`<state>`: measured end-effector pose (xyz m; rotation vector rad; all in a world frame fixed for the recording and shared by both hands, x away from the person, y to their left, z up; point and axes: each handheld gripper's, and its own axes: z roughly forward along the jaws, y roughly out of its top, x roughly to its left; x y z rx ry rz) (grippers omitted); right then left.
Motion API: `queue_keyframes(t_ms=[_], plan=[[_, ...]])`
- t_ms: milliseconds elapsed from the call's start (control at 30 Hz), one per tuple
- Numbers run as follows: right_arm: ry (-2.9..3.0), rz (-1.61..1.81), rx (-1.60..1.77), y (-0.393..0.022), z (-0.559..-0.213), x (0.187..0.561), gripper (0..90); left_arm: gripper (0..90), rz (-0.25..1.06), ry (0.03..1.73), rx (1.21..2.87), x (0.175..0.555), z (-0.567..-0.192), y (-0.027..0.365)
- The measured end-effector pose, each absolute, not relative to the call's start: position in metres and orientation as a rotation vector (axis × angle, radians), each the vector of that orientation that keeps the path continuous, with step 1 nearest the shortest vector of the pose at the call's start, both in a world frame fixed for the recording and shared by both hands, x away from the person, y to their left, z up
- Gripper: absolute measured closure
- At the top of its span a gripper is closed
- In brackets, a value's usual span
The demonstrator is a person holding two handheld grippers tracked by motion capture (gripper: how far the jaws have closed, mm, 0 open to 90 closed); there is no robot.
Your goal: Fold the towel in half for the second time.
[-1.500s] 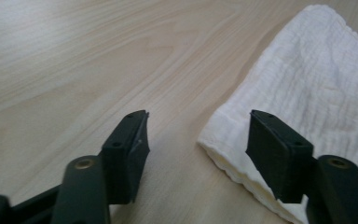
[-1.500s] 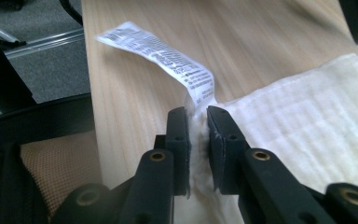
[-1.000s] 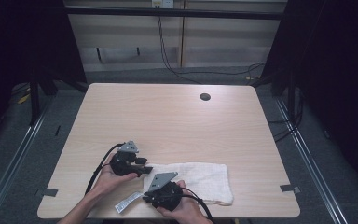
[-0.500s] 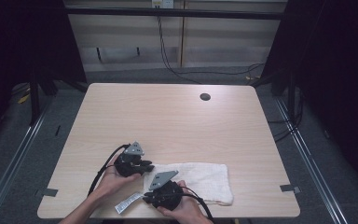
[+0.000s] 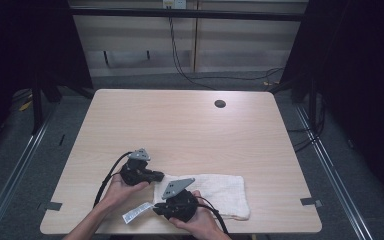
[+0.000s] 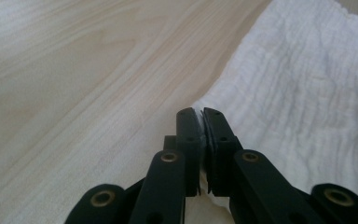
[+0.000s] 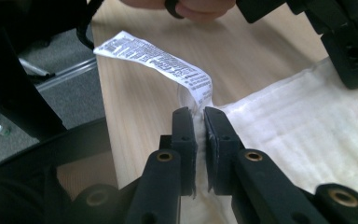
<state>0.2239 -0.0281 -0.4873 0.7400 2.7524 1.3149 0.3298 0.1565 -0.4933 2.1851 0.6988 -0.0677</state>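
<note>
Both my grippers pinch the left end of the white towel

The towel [image 5: 207, 192] lies at the lower centre of the frame on the counter [image 5: 180, 130], its long axis running off to the right of both hands. My left gripper [image 6: 199, 122] is clenched on the upper left corner; my right gripper [image 7: 198, 122] is clenched on the lower left corner, right by the care label [image 7: 161, 58].
</note>
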Motion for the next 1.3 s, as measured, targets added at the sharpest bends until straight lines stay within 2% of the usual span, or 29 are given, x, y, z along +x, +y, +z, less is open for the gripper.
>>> queue_keyframes(t_ms=[667, 1300], plan=[[2.708, 1.417, 0.728, -0.025, -0.467, 0.226, 83.9, 86.1, -0.117, 0.719, 2.085, 0.334, -0.476, 0.177], [2.652, 1.491, 0.655, -0.017, -0.432, 0.231, 84.0, 86.0, -0.043, 0.727, 2.023, 0.331, -0.451, 0.198]])
